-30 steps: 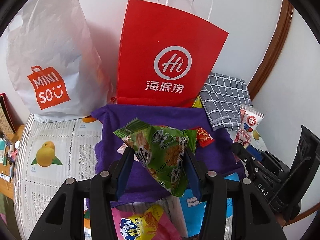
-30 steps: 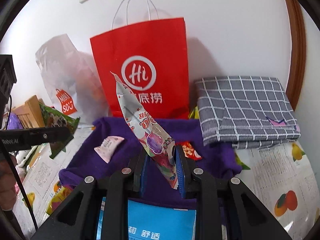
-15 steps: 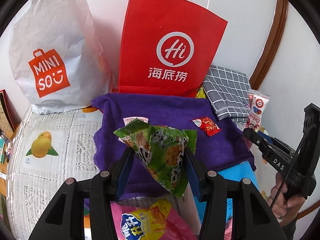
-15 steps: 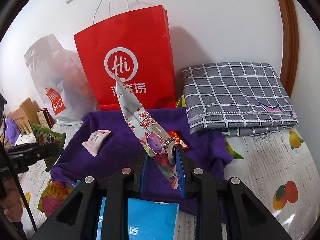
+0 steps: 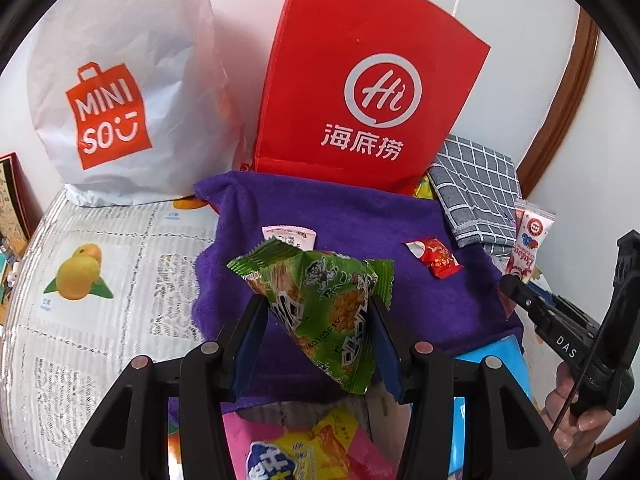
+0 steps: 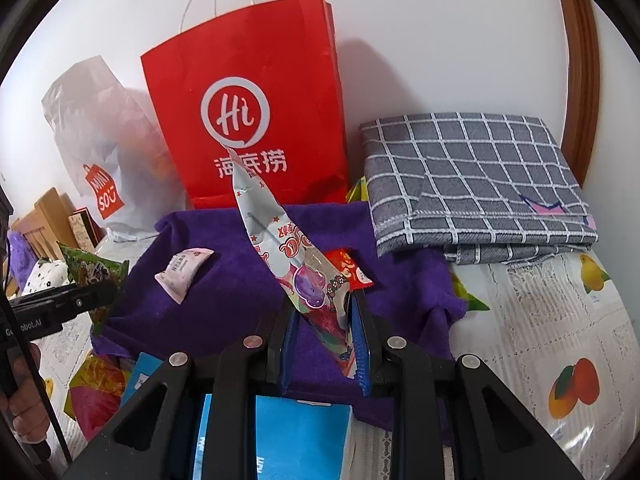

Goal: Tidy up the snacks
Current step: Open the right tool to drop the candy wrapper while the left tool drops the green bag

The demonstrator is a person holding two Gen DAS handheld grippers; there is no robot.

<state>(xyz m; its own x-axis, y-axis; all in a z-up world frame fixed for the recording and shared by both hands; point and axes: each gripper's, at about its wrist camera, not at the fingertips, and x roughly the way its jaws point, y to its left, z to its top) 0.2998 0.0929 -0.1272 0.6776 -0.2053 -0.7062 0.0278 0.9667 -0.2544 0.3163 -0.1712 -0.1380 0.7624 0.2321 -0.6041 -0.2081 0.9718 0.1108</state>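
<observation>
My left gripper (image 5: 318, 312) is shut on a green snack packet (image 5: 320, 304), held above the near edge of a purple cloth (image 5: 360, 216). My right gripper (image 6: 322, 304) is shut on a long white and pink candy packet (image 6: 288, 248) that sticks up and leans left over the same purple cloth (image 6: 224, 300). On the cloth lie a small pink-white sachet (image 5: 289, 236) (image 6: 183, 272) and a red wrapped sweet (image 5: 436, 257) (image 6: 352, 270). The right gripper's candy packet (image 5: 530, 240) shows at the right of the left wrist view.
A red paper bag (image 5: 360, 92) and a white MINISO bag (image 5: 116, 92) stand against the wall behind the cloth. A folded grey checked cloth (image 6: 472, 180) lies at the right. A blue box (image 6: 280, 428) and a pink-yellow snack bag (image 5: 304, 452) lie near the grippers.
Both grippers have sunk toward the purple cloth with their packets still held. The bags sit higher in both views, and the sachet and red sweet show more fully.
</observation>
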